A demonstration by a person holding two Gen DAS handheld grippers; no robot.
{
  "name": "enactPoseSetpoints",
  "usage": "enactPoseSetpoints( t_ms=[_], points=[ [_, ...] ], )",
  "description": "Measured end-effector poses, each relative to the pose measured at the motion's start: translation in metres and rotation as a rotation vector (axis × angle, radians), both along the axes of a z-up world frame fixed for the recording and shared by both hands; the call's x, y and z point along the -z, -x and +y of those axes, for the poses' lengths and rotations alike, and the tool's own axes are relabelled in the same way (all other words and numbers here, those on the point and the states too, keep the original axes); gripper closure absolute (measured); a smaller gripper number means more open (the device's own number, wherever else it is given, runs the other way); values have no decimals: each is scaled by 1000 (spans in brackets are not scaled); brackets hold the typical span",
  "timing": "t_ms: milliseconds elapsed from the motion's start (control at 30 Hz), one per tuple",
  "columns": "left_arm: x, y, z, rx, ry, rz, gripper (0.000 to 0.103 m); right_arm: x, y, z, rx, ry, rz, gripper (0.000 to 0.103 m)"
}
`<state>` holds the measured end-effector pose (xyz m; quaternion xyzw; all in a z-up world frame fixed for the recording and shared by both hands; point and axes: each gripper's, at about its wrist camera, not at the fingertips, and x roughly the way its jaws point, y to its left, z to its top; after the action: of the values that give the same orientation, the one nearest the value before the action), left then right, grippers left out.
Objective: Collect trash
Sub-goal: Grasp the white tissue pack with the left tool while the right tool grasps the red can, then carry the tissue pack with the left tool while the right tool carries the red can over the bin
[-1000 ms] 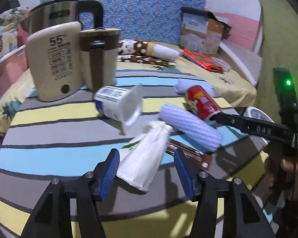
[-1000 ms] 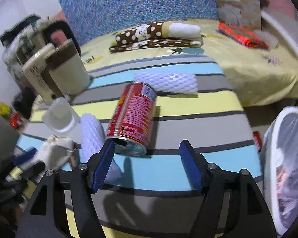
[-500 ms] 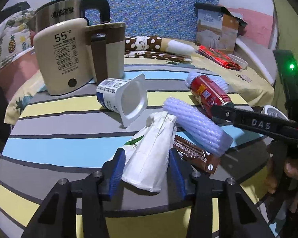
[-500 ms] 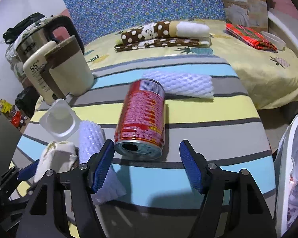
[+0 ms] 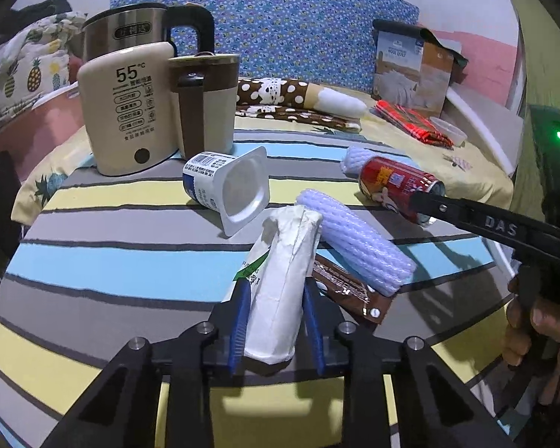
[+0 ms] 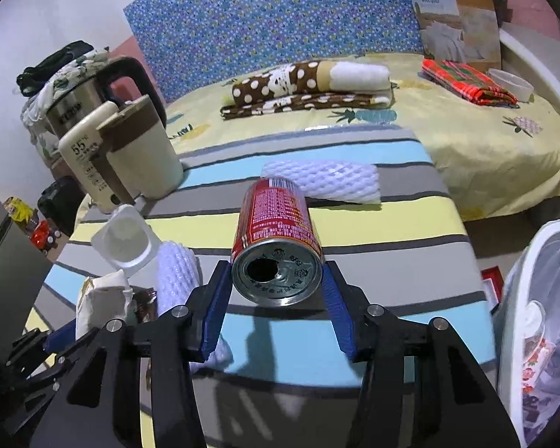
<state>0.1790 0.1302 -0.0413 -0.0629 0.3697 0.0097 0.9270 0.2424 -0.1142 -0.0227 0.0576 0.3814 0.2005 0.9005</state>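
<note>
A white paper pouch (image 5: 280,298) with green print lies on the striped table cloth (image 5: 112,261). My left gripper (image 5: 275,287) is closing on it, and both blue pads touch its sides. A red drink can (image 6: 276,216) lies on its side with its opened top toward the camera. The jaws of my right gripper (image 6: 276,268) are closing, with the pads against the can's rim end. In the left wrist view one black right finger (image 5: 466,216) reaches the red can (image 5: 392,183). An empty yogurt cup (image 5: 227,186), a lilac foam sleeve (image 5: 354,246) and a brown wrapper (image 5: 349,291) lie nearby.
Two kettles (image 5: 127,108) stand at the table's back left. A white foam net (image 6: 321,181) lies behind the can. A white bin (image 6: 534,298) with a plastic liner stands off the table's right edge. A bed with folded cloths lies beyond. A hand (image 5: 534,328) holds the right gripper's handle.
The left jaws narrowed from wide apart until the pads met the white pouch. The right jaws narrowed onto the red can, which now sits deeper between the pads.
</note>
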Motion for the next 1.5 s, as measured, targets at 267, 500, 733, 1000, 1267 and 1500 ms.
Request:
enactPoseSetpoints(
  t_ms=[267, 500, 733, 1000, 1267, 1500],
  points=[
    [-5, 20, -8, -9, 17, -14, 79, -11, 35, -21, -36, -11, -31, 52],
    [-9, 38, -18, -2, 30, -22, 80, -21, 64, -39, -70, -6, -36, 52],
    [-14, 51, -26, 8, 45, -32, 80, -27, 68, -37, -93, 34, -53, 52],
    [-6, 54, -31, 17, 41, -3, 79, -23, 65, -28, -126, 66, -38, 41],
    [-4, 55, -33, 25, 30, 6, 78, -16, 71, -29, -149, 81, -20, 47],
    [-6, 56, -36, 22, 23, 8, 79, -22, 80, -43, -142, 44, -30, 47]
  ],
)
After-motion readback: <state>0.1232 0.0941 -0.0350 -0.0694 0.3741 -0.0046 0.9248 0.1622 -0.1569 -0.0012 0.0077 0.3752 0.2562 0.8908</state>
